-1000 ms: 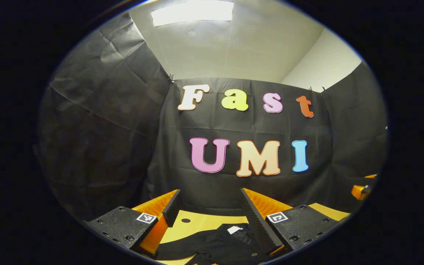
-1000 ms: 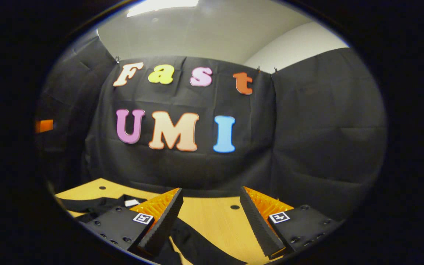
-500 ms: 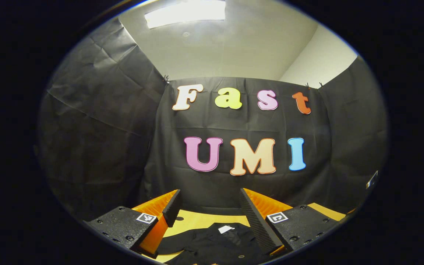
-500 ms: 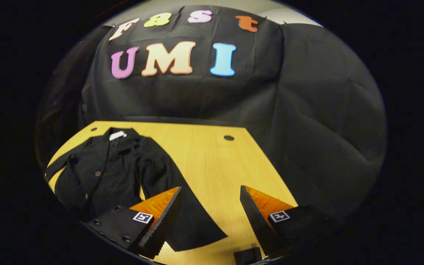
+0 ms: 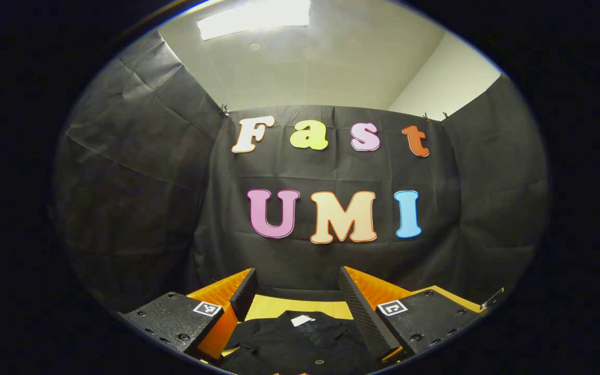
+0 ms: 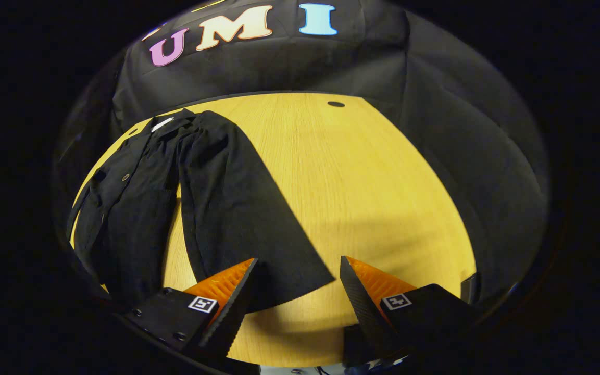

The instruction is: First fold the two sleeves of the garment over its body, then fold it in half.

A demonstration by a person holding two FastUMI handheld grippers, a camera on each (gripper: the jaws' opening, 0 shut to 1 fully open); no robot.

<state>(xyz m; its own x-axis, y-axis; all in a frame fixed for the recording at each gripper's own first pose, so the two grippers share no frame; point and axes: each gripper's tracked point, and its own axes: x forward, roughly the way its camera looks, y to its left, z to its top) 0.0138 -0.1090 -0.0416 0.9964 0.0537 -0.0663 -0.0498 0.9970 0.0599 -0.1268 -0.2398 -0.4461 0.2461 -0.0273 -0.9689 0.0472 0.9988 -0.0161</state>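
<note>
A black garment (image 6: 138,192) lies spread on the wooden table (image 6: 362,187), collar toward the booth wall, one sleeve (image 6: 248,208) stretched out flat to the side. The right tongs (image 6: 297,291) are spread wide above the sleeve's end, gripping nothing. The left tongs (image 5: 295,302) are likewise spread and empty, raised near the collar (image 5: 300,323).

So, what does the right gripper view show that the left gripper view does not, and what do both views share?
The right gripper view looks down on the wooden table, with a long black sleeve spread flat toward the open right gripper.

The left gripper view looks across the booth and adds the ceiling light and the open left gripper.

Both show the black garment and the white tag at its collar.
</note>
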